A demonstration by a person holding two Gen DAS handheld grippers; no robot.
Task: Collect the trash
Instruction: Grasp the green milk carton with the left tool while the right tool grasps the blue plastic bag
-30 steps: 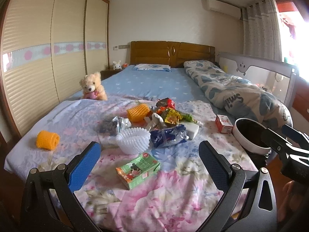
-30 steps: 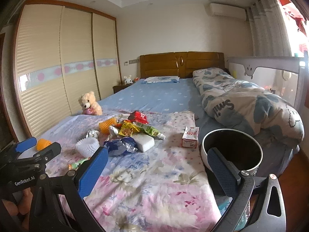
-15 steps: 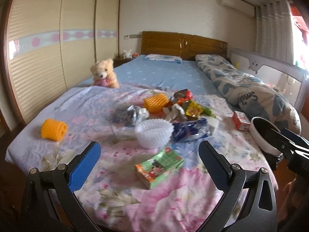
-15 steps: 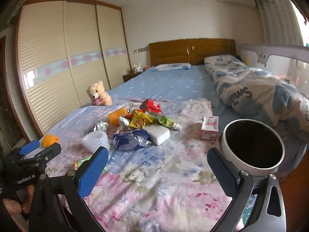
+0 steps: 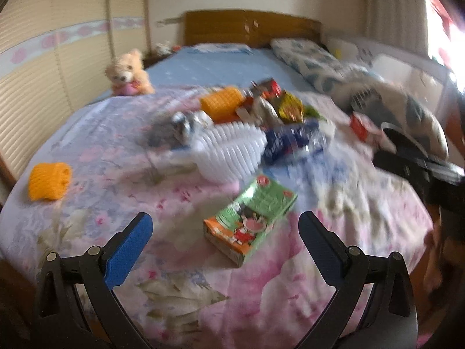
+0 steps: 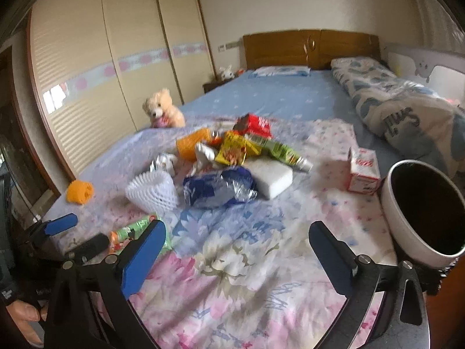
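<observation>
Trash lies on the floral bedspread. A green and orange drink carton (image 5: 251, 213) lies just ahead of my open, empty left gripper (image 5: 225, 238). Behind it are a white foam net (image 5: 232, 154), a blue wrapper (image 5: 293, 142) and a pile of snack wrappers (image 5: 279, 101). In the right wrist view the carton (image 6: 136, 229) sits at the lower left by the left gripper (image 6: 72, 235). My right gripper (image 6: 237, 250) is open and empty over bare bedspread. A white bin with a dark inside (image 6: 398, 226) stands at the bed's right edge. A red and white carton (image 6: 363, 171) sits near it.
Two orange foam nets (image 5: 49, 180) (image 5: 222, 103) and a white foam block (image 6: 273, 176) lie on the bed. A teddy bear (image 5: 128, 72) sits at the left edge. A rolled duvet (image 6: 407, 113) lies along the right. Wardrobe doors (image 6: 101, 67) line the left wall.
Both grippers have moved forward over the bed, closer to the trash. The green carton now sits nearer the left gripper's fingers. Both stay open.
</observation>
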